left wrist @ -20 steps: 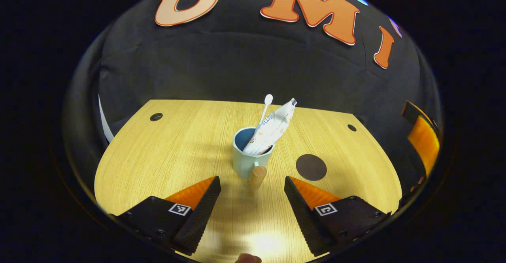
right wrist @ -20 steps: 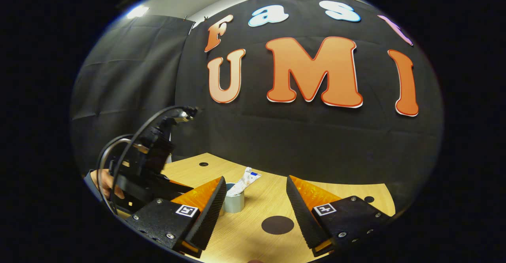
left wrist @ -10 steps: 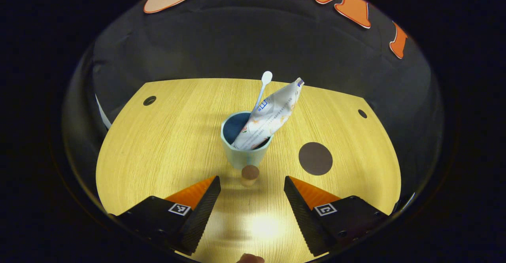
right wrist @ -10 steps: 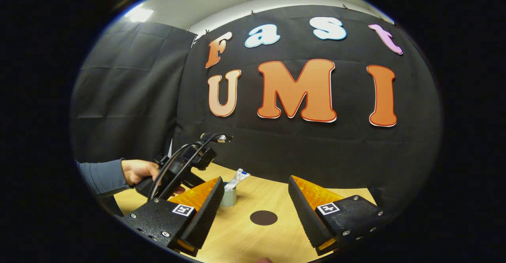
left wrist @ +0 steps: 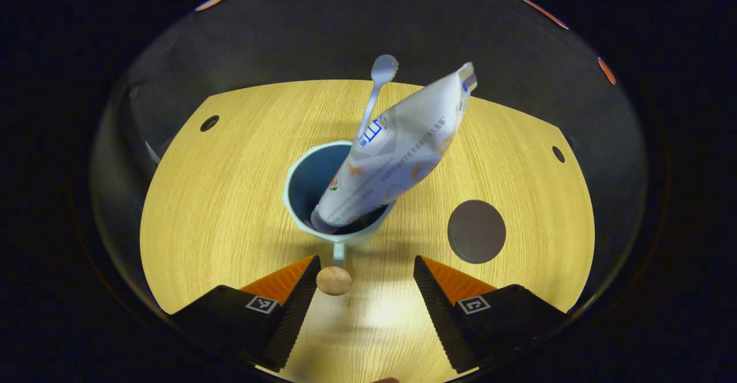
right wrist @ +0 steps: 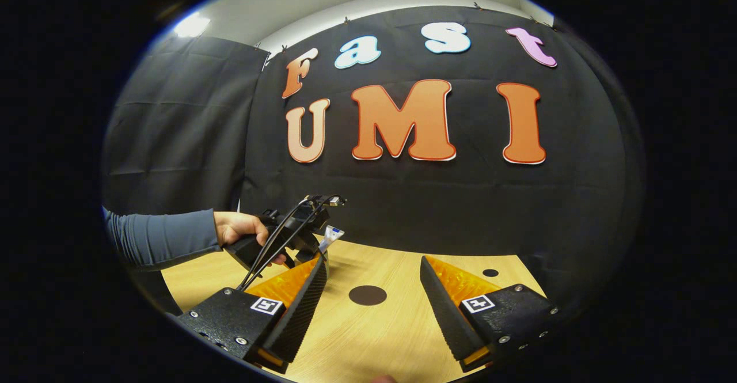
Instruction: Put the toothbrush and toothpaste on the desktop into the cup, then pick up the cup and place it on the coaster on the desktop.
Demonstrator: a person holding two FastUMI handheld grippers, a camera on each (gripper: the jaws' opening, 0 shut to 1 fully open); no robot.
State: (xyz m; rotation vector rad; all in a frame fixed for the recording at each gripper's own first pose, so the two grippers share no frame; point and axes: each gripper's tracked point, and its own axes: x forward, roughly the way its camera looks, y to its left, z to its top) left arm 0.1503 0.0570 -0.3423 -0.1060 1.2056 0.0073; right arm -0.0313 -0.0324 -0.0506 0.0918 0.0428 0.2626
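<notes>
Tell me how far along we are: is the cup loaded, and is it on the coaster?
Loading looks done: the toothpaste and toothbrush both stand in the cup. In hand: the left tongs are open around the cup's wooden-knobbed handle, not yet closed. Left: grip, lift and set the cup on the dark coaster, which lies bare on the desktop. The right tongs hang open, holding nothing.

The toothpaste (left wrist: 397, 152) tube, standing tilted in the cup (left wrist: 299, 198) in the left gripper view, carries blue characters and small lines of print, all too small and blurred to read. Each finger of the left gripper (left wrist: 365, 302) and the right gripper (right wrist: 373, 314) bears a small square black-and-white coded marker with no letters or numbers.
</notes>
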